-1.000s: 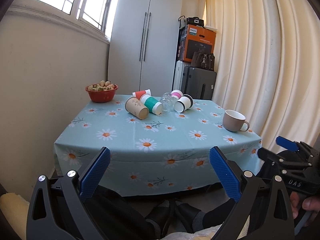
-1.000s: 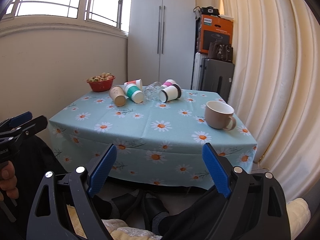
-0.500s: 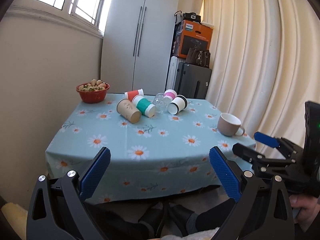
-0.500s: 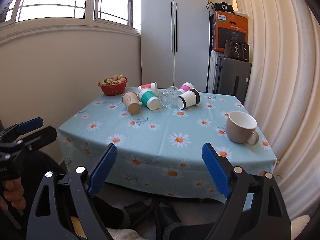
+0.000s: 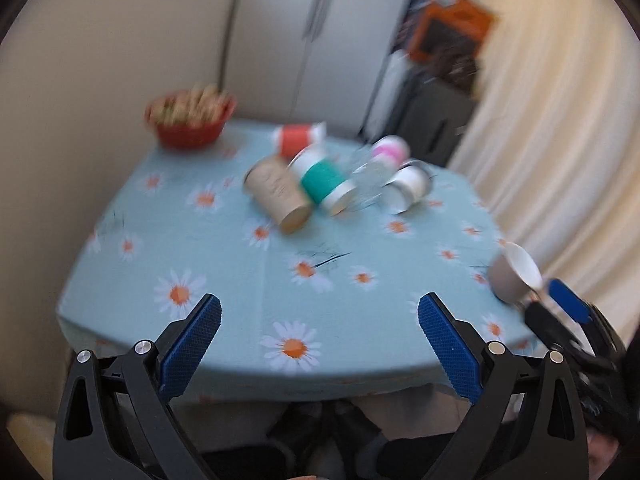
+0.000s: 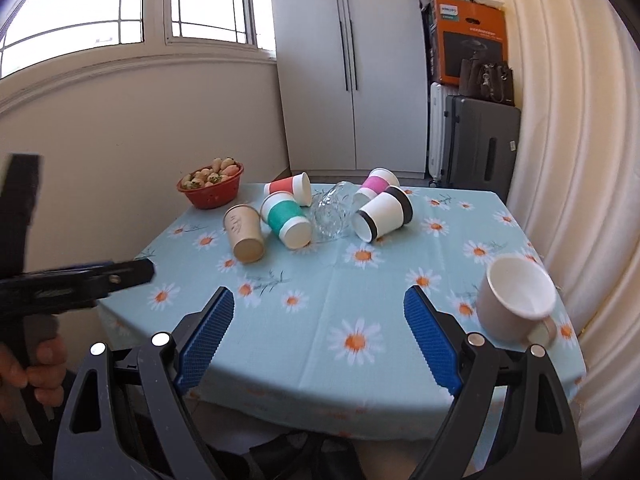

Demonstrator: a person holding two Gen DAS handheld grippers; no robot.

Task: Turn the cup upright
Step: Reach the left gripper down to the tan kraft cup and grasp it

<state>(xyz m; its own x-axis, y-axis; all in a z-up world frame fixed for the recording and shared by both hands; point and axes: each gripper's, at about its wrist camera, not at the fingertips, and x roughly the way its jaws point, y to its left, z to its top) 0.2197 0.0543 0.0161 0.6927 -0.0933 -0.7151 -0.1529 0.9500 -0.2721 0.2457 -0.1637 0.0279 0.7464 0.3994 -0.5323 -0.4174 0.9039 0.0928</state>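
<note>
Here, left gripper jaws wide, empty, right gripper likewise, above tablecloth.

No text can be read with certainty: the orange box at the far right carries a white logo and a printed line, both too small to make out.

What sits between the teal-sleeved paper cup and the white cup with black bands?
A clear glass, lying on its side, sits between the teal-sleeved cup and the black-banded white cup. The right wrist view shows this sharply; the left wrist view is blurred.
</note>
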